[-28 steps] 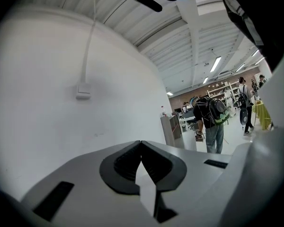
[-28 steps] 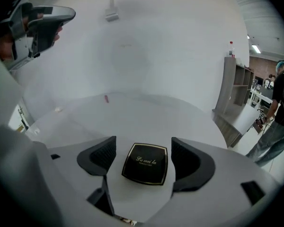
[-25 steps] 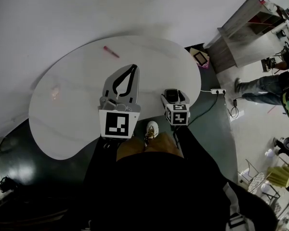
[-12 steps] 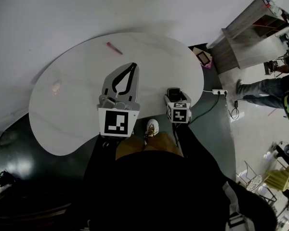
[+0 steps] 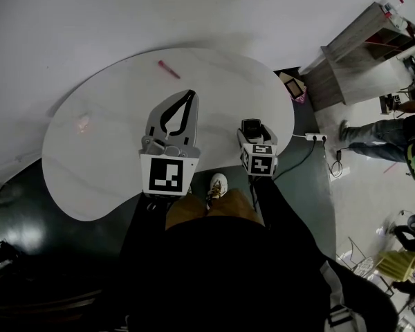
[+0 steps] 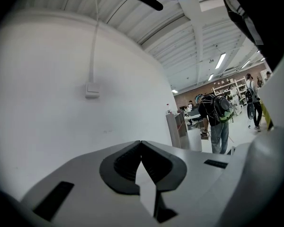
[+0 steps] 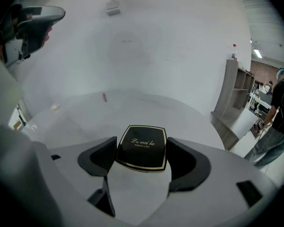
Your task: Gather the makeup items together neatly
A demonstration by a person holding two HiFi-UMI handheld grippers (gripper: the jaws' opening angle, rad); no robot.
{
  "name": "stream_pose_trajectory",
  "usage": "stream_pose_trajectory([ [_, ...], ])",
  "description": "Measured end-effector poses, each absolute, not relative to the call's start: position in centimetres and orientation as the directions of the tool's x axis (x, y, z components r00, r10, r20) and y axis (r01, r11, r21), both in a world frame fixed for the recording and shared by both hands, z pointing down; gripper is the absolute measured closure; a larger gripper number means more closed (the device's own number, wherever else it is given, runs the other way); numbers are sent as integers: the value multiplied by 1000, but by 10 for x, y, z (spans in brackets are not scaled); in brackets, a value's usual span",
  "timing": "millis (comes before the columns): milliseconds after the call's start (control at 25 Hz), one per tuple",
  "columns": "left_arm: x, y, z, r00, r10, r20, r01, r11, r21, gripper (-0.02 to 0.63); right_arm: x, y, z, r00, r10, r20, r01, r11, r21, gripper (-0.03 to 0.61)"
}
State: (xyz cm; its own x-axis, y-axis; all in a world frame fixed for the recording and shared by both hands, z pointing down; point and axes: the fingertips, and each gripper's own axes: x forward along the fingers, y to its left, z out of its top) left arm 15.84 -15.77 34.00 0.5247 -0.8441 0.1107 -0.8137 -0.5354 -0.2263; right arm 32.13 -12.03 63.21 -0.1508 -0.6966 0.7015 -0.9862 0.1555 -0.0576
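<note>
- Tools first: right tool (image 5: 251, 131) clamped on a black compact (image 7: 142, 146). Jaws approx. half open, pads pressing the compact's two sides. Lid faces up, w/ gold rim & gold script.
- left tool (image 6: 141, 150): jaws closed tip to tip, nothing betw. them.
- Both tools are over the near side of the white surface (image 5: 104, 164). The left tool reaches in toward the surface's middle. The right tool is at the surface's near-right rim.
- Compact sits over the near-right part of the surface. Can't tell whether it touches the surface.
- Pink-red stick (image 5: 169, 69) lies flat at the far side of the surface, close to the far edge, well apart from both tools & the compact.
- Small pale pink item (image 5: 83, 122) is on the left part of the surface, near its left edge, well apart from the stick. Too small to say what it is.
- Nearer than the surface: the person's shoe (image 5: 218, 185) on dark floor, betw. the 2 marker cubes.
- Right of the surface: power strip (image 5: 313, 137) on the floor w/ cable. A grey shelf unit (image 5: 360, 43) stands further right against the wall, w/ a bottle (image 7: 234, 52) on top.
- Beyond the shelf unit from the surface: another person standing (image 5: 380, 133).
- Behind the surface: plain white wall w/ a small box (image 6: 92, 90) & a cable running up from it.
</note>
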Motion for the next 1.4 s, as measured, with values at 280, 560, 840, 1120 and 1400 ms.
stream_pose_trajectory([
  [280, 123, -152, 334, 466, -880, 86, -852, -473, -222, 597, 284, -156, 570, -224, -781, 583, -971, 233, -61, 230],
  [560, 69, -154, 328, 416, -906, 82, -882, -423, -206, 597, 221, -181, 510, -300, -820, 487, -950, 306, -69, 230],
  [840, 2, -159, 316, 364, -928, 84, -901, -373, -221, 597, 149, -195, 473, -358, -827, 434, -929, 363, -74, 230],
  [1120, -66, -157, 320, 299, -951, 77, -928, -308, -208, 597, 77, -200, 472, -416, -799, 435, -901, 425, -84, 230],
  [1400, -112, -152, 329, 277, -957, 90, -934, -290, -206, 597, 21, -197, 482, -452, -771, 450, -881, 463, -91, 230],
])
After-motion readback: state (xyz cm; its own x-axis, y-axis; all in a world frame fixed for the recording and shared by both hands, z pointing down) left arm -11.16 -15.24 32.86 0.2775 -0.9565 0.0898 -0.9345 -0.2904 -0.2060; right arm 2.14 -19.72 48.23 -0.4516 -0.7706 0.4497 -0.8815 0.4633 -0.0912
